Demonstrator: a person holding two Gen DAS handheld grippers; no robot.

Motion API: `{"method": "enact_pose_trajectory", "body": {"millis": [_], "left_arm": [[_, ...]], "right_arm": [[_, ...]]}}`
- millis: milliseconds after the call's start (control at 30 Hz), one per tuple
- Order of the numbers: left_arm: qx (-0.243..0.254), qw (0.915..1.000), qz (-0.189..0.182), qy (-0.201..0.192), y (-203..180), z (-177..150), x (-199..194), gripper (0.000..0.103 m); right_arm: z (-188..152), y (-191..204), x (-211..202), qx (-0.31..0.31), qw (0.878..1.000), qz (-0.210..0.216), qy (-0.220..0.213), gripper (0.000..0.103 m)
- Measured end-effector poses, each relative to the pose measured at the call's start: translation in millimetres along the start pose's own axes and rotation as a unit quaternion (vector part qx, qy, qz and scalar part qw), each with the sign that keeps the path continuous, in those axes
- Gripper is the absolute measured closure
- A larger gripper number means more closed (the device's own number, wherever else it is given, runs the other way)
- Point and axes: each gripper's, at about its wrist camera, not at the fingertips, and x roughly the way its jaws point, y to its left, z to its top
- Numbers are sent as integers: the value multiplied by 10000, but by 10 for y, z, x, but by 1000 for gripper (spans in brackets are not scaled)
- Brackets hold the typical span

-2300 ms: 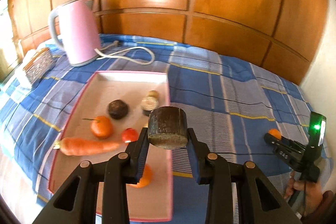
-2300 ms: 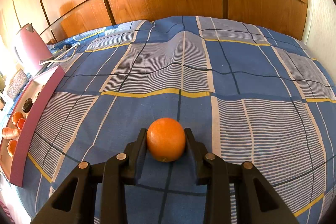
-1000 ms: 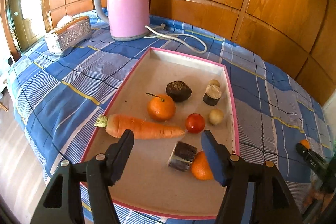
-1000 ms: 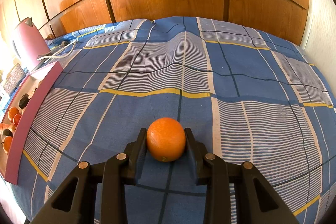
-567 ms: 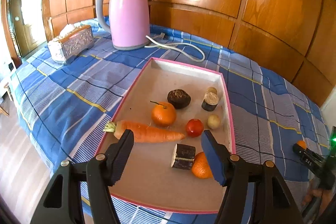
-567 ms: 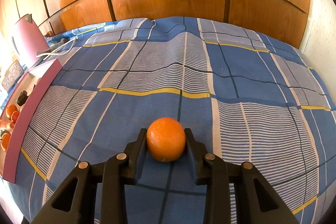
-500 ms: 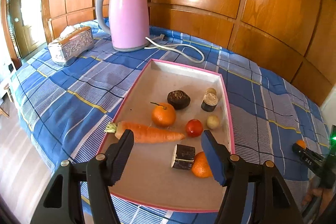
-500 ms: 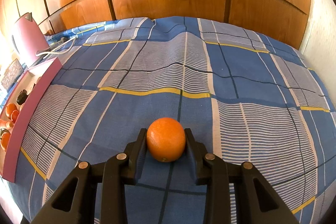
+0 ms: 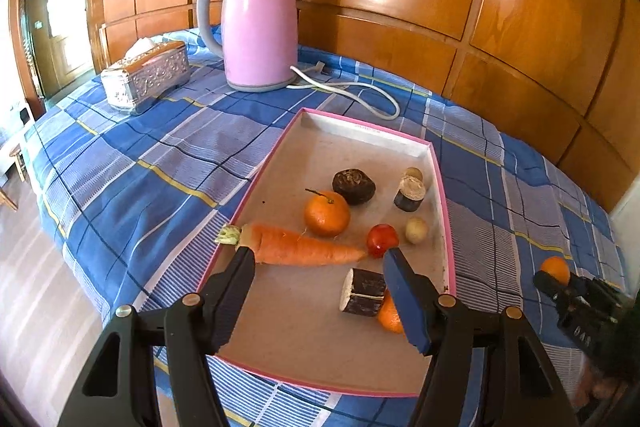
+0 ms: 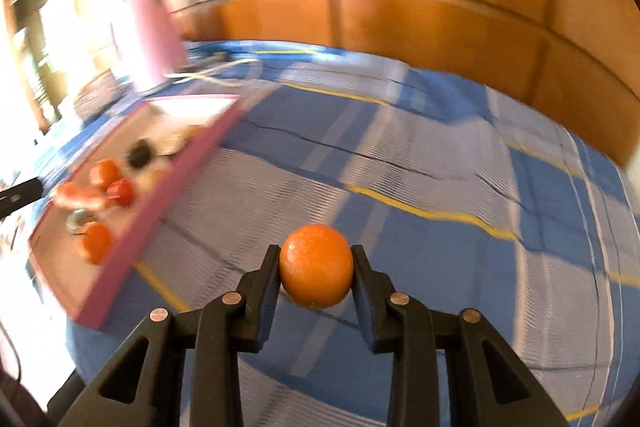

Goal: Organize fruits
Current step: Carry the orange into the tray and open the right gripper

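Note:
My right gripper (image 10: pixel 316 259) is shut on an orange (image 10: pixel 316 266) and holds it above the blue checked cloth; the same orange (image 9: pixel 555 269) shows at the far right of the left wrist view. My left gripper (image 9: pixel 318 261) hangs open and empty over the near end of the pink-rimmed tray (image 9: pixel 436 163). In the tray lie a carrot (image 9: pixel 296 247), a stemmed orange (image 9: pixel 326 213), a red fruit (image 9: pixel 382 240), a dark round fruit (image 9: pixel 354 185), two dark cut pieces (image 9: pixel 366 291) and another orange (image 9: pixel 390 315) partly hidden behind my right finger. The tray (image 10: pixel 132 235) sits at the left of the blurred right wrist view.
A pink kettle (image 9: pixel 258 27) with a white cord (image 9: pixel 360 93) stands behind the tray. A silver tissue box (image 9: pixel 146 77) sits at the back left. Wooden panels wall the far side, and the table edge drops to the floor on the left.
The right gripper has swung left and up with the orange, so the tray now looms larger in its blurred view. The left gripper has barely shifted and stays open.

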Motion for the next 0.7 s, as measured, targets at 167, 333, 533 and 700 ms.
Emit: {"method": "enact_pose_trajectory", "body": {"millis": [167, 333, 533, 700], "left_arm": [[-131, 9999, 38, 13, 95, 18, 11, 36], [-293, 9995, 155, -4, 234, 44, -9, 36], [-398, 9990, 180, -31, 332, 60, -63, 36], [-422, 9989, 162, -89, 345, 89, -108, 25]], "right_arm": [[71, 403, 4, -340, 9981, 506, 88, 69], [249, 773, -63, -613, 9930, 1012, -25, 69], [411, 1180, 178, -998, 9878, 1193, 91, 69], [438, 1320, 390, -1022, 9883, 1100, 275, 69]]}}
